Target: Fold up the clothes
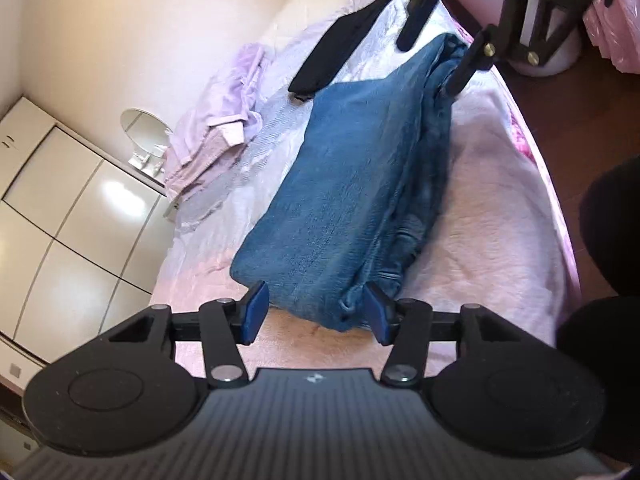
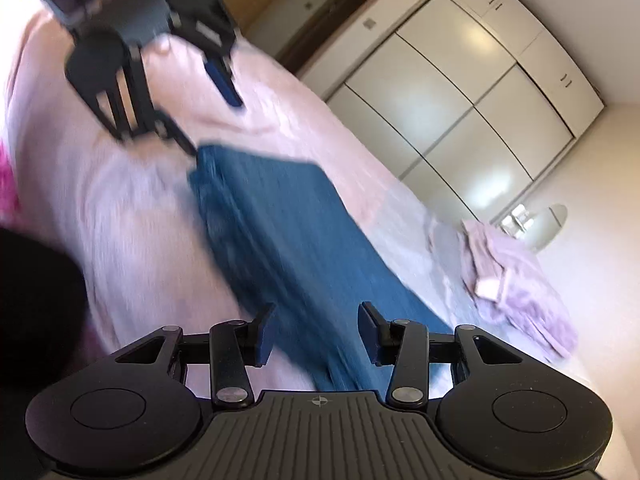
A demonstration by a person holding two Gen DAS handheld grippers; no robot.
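A blue garment [image 1: 352,184], folded into a long narrow strip, lies on the pink bed [image 1: 492,216]. My left gripper [image 1: 316,312] is open just above the strip's near end, one finger on each side of it, holding nothing. My right gripper [image 2: 316,334] is open over the strip's opposite end [image 2: 288,240], also empty. In the left wrist view the right gripper [image 1: 436,52] shows at the far end, open. In the blurred right wrist view the left gripper [image 2: 212,108] shows at the far end, open.
A crumpled lilac garment [image 1: 224,120] lies on the bed by the wall, and shows in the right wrist view [image 2: 516,276]. A black folded item [image 1: 340,44] lies beyond the blue one. White wardrobe doors [image 1: 60,208] stand past the bed. Dark floor [image 1: 576,104] borders the bed's edge.
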